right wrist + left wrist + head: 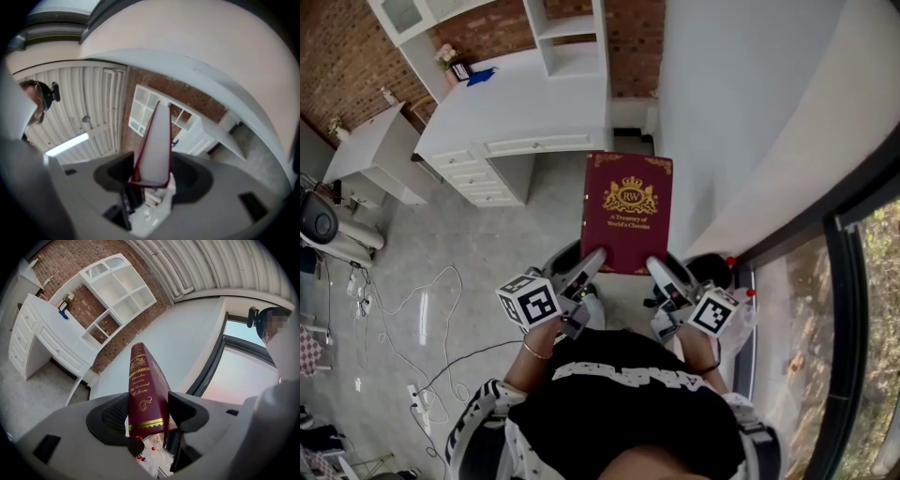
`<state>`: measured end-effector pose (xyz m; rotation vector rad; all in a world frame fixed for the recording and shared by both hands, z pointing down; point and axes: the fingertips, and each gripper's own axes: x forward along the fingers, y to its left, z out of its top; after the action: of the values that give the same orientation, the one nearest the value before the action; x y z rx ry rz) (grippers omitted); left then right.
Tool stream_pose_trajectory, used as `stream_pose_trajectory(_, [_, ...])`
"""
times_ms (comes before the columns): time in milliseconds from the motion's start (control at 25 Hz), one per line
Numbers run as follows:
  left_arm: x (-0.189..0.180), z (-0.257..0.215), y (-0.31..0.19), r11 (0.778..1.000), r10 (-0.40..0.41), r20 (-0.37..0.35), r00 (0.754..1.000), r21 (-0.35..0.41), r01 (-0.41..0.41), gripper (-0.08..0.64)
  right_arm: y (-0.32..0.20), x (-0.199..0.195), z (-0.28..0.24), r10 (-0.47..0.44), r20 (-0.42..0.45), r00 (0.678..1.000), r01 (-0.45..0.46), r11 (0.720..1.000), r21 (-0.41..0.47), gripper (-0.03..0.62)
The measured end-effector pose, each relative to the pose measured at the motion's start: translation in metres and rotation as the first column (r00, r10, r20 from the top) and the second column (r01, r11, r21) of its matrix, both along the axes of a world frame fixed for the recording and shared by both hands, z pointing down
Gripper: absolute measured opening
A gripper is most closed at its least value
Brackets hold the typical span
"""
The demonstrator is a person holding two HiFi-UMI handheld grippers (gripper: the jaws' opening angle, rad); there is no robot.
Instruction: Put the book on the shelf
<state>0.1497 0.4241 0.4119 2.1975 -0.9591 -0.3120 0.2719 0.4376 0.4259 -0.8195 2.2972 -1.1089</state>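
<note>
book [626, 214], a rectangular maroon hardback with a gilt crest and corner ornaments on its smooth cover, is being held flat in the air in the head view. it is being kept well apart from the white boxy shelf [572, 42] standing on the white desk [525, 103] against a rough brick wall [347, 56]. its near edge is being clamped at the left corner by the left gripper [589, 265] and at the right corner by the right gripper [661, 275].

in the left gripper view, the gilt-lettered spine is being squeezed between two black jaws, one of them ribbed, closed only to the book's thickness.

in the right gripper view, the pale page edge, framed by thin maroon boards, is being pinched between dark rounded jaws, likewise closed onto the book.
</note>
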Motion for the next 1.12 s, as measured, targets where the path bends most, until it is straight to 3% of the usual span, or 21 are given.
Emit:
stream_pose_trajectory(640, [0.002, 0.018, -0.006, 1.0, -0.01, -0.015, 1.0, -0.011, 0.01, 0.281, -0.007, 0.002, 0.015, -0.007, -0.009, 1.0, 0.007, 1.0, -0.017, 0.264])
stream_pose_trajectory(1120, [-0.077, 0.026, -0.14, 0.996, -0.052, -0.041, 0.998, -0.076, 0.049, 0.281, -0.146, -0.076, 0.019, -0.056, -0.052, 0.997, 0.051, 0.995, -0.088, 0.264])
